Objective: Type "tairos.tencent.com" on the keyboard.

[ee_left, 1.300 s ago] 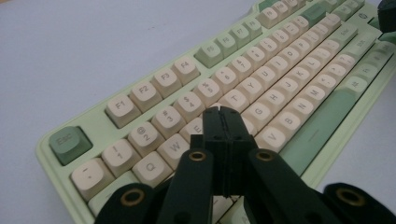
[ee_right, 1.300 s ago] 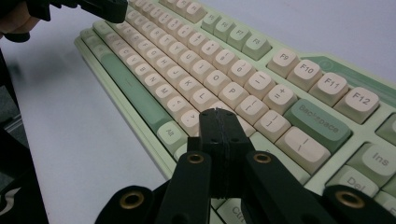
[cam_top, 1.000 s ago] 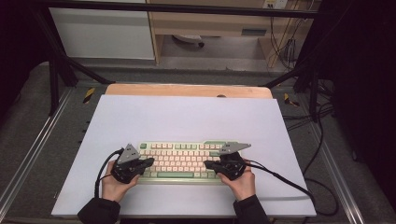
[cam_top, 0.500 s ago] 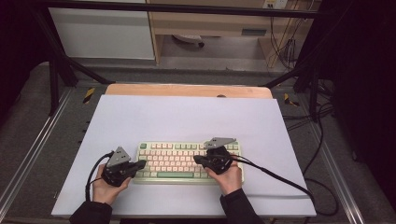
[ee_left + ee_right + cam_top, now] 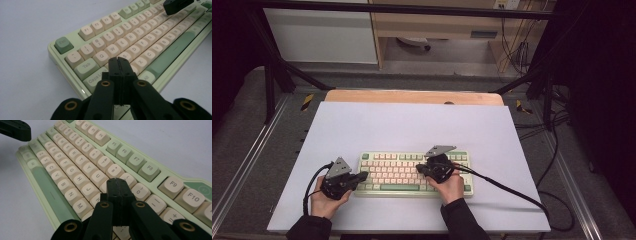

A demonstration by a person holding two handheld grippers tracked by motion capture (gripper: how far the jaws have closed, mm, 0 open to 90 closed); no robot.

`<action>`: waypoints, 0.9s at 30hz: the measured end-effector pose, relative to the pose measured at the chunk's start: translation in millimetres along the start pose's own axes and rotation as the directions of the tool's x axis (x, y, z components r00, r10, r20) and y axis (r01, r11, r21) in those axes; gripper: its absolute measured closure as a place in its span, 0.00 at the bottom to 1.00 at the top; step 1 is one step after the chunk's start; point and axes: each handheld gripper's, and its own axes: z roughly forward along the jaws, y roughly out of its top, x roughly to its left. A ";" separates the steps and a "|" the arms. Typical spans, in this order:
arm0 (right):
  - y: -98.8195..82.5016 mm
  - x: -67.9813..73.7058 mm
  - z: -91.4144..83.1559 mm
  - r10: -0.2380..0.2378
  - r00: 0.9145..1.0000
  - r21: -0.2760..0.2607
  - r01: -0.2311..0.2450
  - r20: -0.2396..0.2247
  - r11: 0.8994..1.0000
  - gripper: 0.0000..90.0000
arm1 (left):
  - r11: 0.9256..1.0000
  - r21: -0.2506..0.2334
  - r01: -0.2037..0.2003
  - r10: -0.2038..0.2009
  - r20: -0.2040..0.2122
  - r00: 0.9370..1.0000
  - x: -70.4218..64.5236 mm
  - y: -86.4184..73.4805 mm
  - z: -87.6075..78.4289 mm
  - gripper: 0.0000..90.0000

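Since the earlier frame my right gripper (image 5: 421, 170) had slid left over the keyboard (image 5: 412, 173) (near the table's (image 5: 412, 125) front edge); left gripper (image 5: 364, 176) at its left end. Both shut, empty. Stiff, light; key-pressing suited it.

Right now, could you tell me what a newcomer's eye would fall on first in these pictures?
A pale green keyboard with cream keys lies near the front of the white table. The left gripper, jaws shut, points at the keys near Caps Lock at its left end. The right gripper, also shut, hangs over the keys around the number row's 9 and 0.
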 end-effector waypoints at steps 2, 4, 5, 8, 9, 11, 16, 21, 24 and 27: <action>-0.4 -1.1 1.7 -0.003 1.000 0.004 0.003 0.000 1.000 1.00 | 1.000 0.001 0.001 -0.001 0.000 1.000 0.2 -0.2 0.3 1.00; -0.8 -1.4 3.3 -0.001 1.000 0.008 0.001 0.000 1.000 1.00 | 1.000 0.001 0.001 -0.001 0.000 1.000 0.5 -0.3 0.3 1.00; -1.1 -1.2 3.8 0.004 1.000 0.011 -0.004 0.001 1.000 1.00 | 1.000 0.002 0.001 -0.001 0.000 1.000 0.6 -0.4 0.3 1.00; -1.3 -1.3 4.0 0.002 1.000 0.011 -0.002 0.001 1.000 1.00 | 1.000 0.000 0.001 -0.001 0.000 1.000 0.5 -0.3 0.2 1.00; -1.3 -1.3 4.0 0.000 1.000 0.011 0.000 0.001 1.000 1.00 | 1.000 0.000 0.001 -0.001 0.000 1.000 0.5 -0.3 0.2 1.00; -1.6 -1.4 4.3 0.001 1.000 0.015 -0.001 0.002 1.000 1.00 | 1.000 0.000 0.001 -0.001 -0.001 1.000 0.6 -0.3 0.2 1.00; -2.6 -1.1 5.9 -0.003 1.000 0.023 0.003 0.005 1.000 1.00 | 1.000 0.000 0.001 -0.001 0.000 1.000 0.7 -0.4 0.2 1.00; -0.8 -0.3 -0.4 -0.009 1.000 0.008 0.009 -0.012 1.000 1.00 | 1.000 0.000 0.000 0.000 0.001 1.000 0.4 -0.2 0.1 1.00; -0.4 1.5 -6.6 -0.016 1.000 0.005 0.016 -0.013 1.000 1.00 | 1.000 -0.001 0.000 0.000 0.002 1.000 0.4 -0.2 -0.4 1.00; 0.4 2.9 -14.2 -0.034 0.999 0.006 0.034 -0.017 0.999 1.00 | 1.000 -0.001 0.000 0.000 0.002 1.000 0.1 0.1 -0.4 1.00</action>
